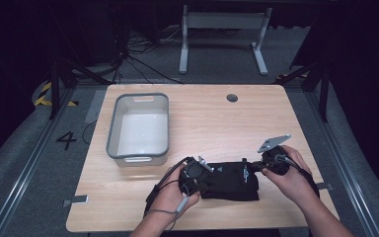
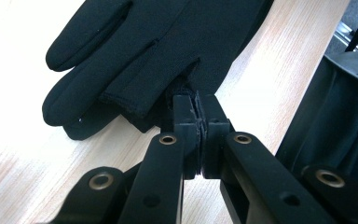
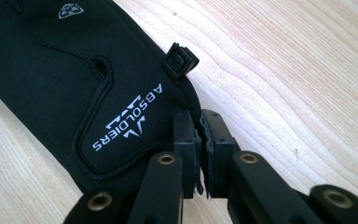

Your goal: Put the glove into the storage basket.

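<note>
At the lower middle of the high view, the black glove [image 1: 229, 180] lies stretched between both grippers: left gripper [image 2: 198, 112] clamped on one edge, right gripper [image 3: 200, 123] clamped on its cuff edge.

floor: grey carpet [image 1: 19, 143] | cables [image 1: 138, 49] | white table frame [image 1: 222, 29] | dark surround

A black glove [image 1: 229, 180] lies flat on the wooden table [image 1: 217, 118] near its front edge, right of centre, white lettering on its cuff end, a small black clip at the cuff's edge.
</note>
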### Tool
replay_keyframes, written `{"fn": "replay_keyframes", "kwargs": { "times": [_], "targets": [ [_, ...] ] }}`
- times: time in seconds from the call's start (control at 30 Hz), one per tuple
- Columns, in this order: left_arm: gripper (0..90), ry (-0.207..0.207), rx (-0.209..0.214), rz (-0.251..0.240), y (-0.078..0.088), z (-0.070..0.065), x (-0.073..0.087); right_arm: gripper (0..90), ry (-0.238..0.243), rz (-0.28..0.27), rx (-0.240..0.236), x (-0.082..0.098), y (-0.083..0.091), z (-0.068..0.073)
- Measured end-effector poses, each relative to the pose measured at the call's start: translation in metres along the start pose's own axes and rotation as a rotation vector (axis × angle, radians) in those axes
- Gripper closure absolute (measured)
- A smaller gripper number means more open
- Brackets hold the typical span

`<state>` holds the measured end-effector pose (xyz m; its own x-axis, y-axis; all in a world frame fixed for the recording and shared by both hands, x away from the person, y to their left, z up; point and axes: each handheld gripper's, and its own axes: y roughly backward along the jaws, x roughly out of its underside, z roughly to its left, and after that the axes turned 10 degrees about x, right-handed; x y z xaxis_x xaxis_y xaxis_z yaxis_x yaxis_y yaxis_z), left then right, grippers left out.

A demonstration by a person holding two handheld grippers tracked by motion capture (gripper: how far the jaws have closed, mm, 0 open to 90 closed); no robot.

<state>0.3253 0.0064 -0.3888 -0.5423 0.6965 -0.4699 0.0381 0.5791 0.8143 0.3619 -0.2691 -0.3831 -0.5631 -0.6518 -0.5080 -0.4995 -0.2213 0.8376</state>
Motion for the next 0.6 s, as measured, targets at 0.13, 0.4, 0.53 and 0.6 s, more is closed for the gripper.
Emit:
{"fn": "replay_keyframes", "kwargs": {
  "times": [0.13,0.4,0.53,0.6],
  "targets": [
    [88.3,0.007,-0.011,0.014,-0.005,0.003,0.001,85.8,0.000,0.005,-0.009,-0.001,-0.003,0.000],
    [88.3,0.017,-0.002,0.028,-0.011,0.007,0.001,85.8,-0.002,0.016,-0.013,0.000,-0.007,-0.001],
    [88.2,0.013,-0.001,0.037,-0.012,0.005,0.001,85.8,-0.005,0.021,-0.010,0.001,-0.008,-0.002],
    [88.2,0.009,0.001,0.037,-0.013,0.005,0.000,85.8,-0.007,0.022,-0.012,0.001,-0.008,-0.002]
  ]
}}
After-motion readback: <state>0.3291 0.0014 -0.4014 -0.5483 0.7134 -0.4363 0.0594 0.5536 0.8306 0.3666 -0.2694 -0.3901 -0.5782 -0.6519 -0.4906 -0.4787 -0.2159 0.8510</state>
